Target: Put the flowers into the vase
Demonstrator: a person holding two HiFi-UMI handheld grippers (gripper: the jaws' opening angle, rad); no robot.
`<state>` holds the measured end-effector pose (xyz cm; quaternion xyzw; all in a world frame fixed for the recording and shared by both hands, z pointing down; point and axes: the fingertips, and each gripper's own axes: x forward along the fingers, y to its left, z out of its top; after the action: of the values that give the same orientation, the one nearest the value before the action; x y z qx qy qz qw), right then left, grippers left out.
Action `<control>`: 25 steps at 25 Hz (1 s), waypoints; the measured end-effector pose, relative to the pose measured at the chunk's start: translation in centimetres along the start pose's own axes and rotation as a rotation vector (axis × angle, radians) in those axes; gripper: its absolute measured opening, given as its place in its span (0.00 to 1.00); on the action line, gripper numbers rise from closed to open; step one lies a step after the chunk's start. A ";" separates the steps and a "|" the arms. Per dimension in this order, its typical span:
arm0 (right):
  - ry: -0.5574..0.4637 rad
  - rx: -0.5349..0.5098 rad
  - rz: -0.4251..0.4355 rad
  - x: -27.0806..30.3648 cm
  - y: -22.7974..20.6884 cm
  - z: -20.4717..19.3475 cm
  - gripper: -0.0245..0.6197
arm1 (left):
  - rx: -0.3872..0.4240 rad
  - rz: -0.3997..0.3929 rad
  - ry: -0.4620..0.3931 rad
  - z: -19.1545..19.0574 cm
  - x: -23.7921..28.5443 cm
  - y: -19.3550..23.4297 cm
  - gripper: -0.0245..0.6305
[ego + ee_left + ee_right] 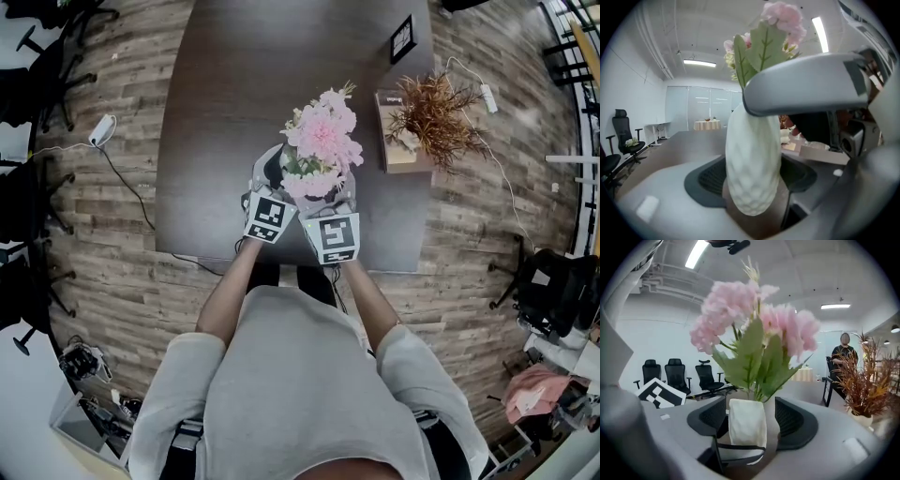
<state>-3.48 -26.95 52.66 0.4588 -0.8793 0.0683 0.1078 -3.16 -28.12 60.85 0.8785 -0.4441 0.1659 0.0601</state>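
Left gripper view puts the white vase (752, 164) upright between the pads of my left gripper (753, 180). The jaws are spread wide. Each pad (705, 180) looks to meet the vase's belly, though this close I can't be sure they press. I take it as a hold on the vase.

My right gripper (750, 423) also straddles the vase, from its other side and higher up. Its jaws are apart, and a strip of table shows between the vase and the right-hand pad (794, 423), so it holds nothing.

The flowers (754, 319) already stand in the vase, stems down in its neck and pink heads above it. I judge the placing done.

What matters next is the vase's vertical long axis. It rises straight up through both pairs of fingers, and the leaves hang just above the right gripper's pads. My left fingers are the nearer to the vase. Any pull back should therefore run level and away from the vase, not upward.
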 end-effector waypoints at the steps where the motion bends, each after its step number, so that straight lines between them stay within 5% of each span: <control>1: 0.006 0.024 -0.001 0.1 -0.2 0.0 0.56 | -0.001 0.000 -0.001 0.0 0.0 0.1 0.57; 7: 0.088 0.053 0.027 0.7 -0.5 -2.6 0.57 | 0.004 0.000 -0.015 0.0 0.0 -0.1 0.57; 25: 0.108 0.065 0.043 0.5 -0.5 -3.3 0.56 | 0.024 0.001 -0.022 0.1 -0.1 -0.4 0.61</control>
<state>-2.87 -26.90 56.01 0.4385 -0.8793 0.1239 0.1385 -2.82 -27.81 60.72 0.8807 -0.4429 0.1616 0.0446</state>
